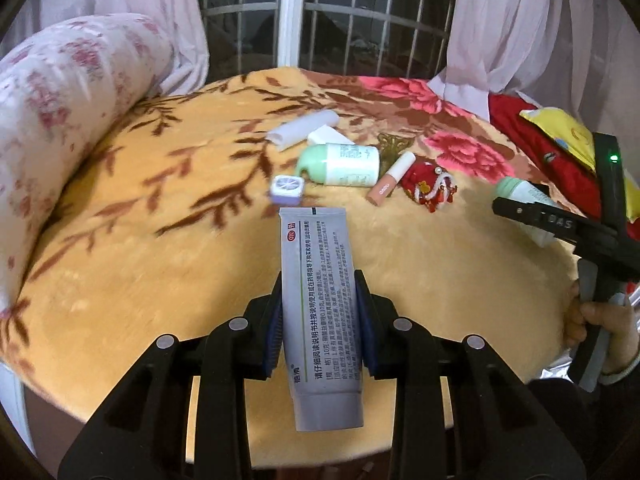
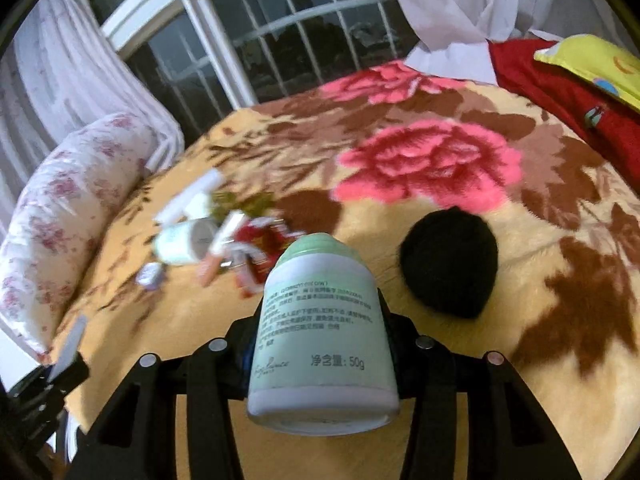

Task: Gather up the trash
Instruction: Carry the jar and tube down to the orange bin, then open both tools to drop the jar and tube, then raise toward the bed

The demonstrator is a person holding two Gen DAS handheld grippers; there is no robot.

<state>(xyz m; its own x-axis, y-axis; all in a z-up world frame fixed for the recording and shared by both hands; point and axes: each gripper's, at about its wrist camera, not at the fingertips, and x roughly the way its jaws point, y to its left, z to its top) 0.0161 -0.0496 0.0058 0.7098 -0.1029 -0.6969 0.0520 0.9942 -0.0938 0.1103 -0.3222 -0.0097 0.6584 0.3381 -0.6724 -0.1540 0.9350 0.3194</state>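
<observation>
While the left gripper (image 1: 320, 320) clamps a grey ointment tube (image 1: 320, 304), its long axis runs straight away from the camera, crimped end far, above the blanket's (image 1: 160, 264) near edge. Right view: right gripper (image 2: 322, 344) grips a pale-green bottle (image 2: 322, 336), cap pointing away, over the blanket.
</observation>
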